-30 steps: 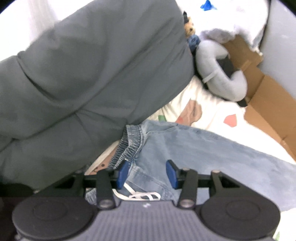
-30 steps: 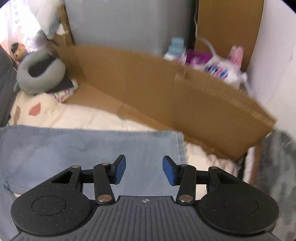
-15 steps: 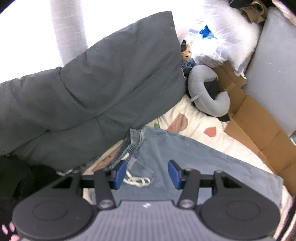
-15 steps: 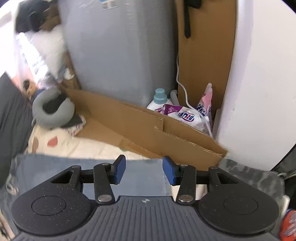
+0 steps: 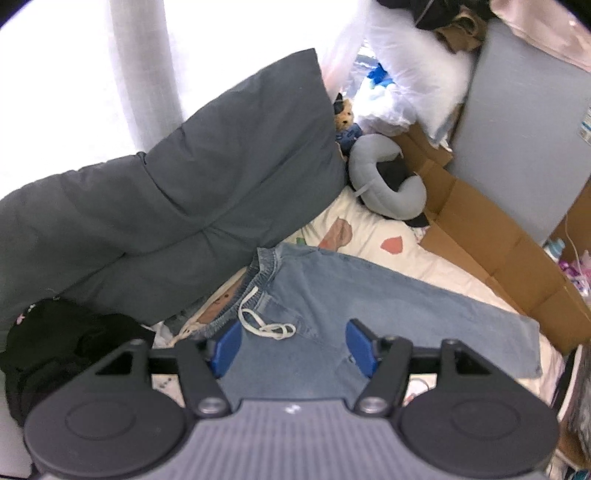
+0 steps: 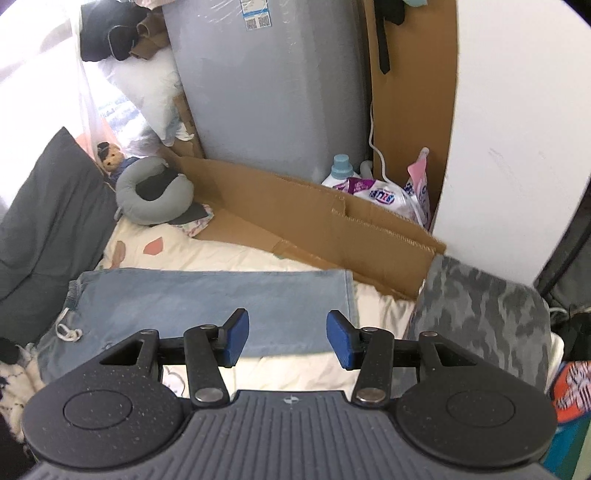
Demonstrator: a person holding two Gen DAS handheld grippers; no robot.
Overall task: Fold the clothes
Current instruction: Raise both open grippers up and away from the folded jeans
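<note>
Denim jeans flat on bedsheet. Left gripper jaws opening, empty; right gripper spread, empty. Appliance label unreadable.

A lived-in bedroom: patterned bedsheet, grey pillows, neck cushion, detergent bottle.

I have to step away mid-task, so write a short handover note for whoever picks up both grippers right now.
Left gripper: jaws opening, nothing between them, above the waistband end.
Right gripper: open, empty, above the leg-hem end.
Jeans: flat on the cream sheet, legs stacked, white drawstring loose at the waist beside the grey pillow.
Done: jeans appear folded in half lengthwise.
Left: likely the crosswise folds, hem towards waistband.
</note>
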